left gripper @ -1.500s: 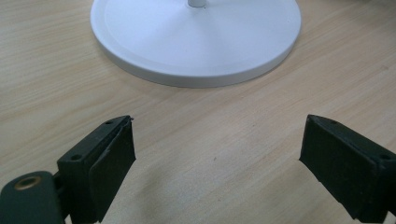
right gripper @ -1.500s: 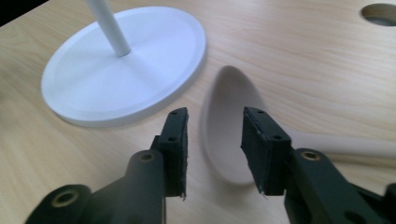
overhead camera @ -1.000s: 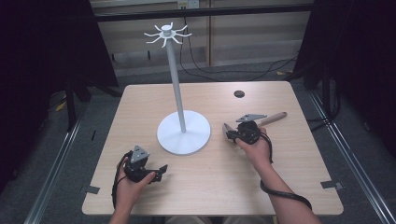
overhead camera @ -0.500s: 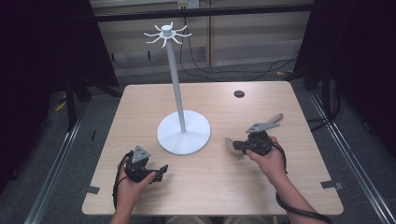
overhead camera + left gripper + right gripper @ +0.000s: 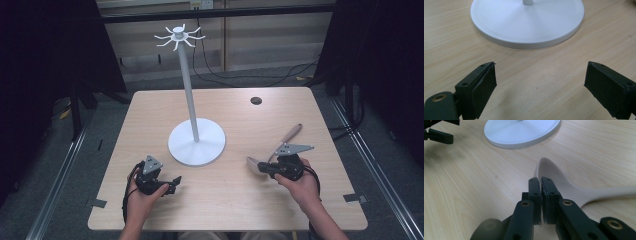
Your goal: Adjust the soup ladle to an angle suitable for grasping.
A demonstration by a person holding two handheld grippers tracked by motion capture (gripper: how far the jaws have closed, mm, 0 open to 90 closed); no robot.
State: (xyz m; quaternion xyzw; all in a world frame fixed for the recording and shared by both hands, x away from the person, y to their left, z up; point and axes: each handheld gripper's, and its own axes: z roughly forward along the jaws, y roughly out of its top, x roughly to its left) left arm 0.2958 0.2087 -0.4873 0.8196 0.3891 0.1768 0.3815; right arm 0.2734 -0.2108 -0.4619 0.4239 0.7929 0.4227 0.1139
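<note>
Pale wood tabletop (image 5: 150, 120) carries a white stand (image 5: 196, 145) at its centre. A beige spoon (image 5: 280, 147) lies at about four o'clock from the stand's base, its bowl just beside the right tongs (image 5: 541, 182), whose jaws are pressed together, empty. The left tongs (image 5: 170, 184), at seven o'clock, gape wide over bare wood.

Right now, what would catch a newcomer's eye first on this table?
The tall white stand with hooks on top, rising from a round base at the table's middle. Next, the pale spoon lying right of it, bowl toward the stand. The right tongs are shut at the bowl's rim; the left tongs gape open.
</note>
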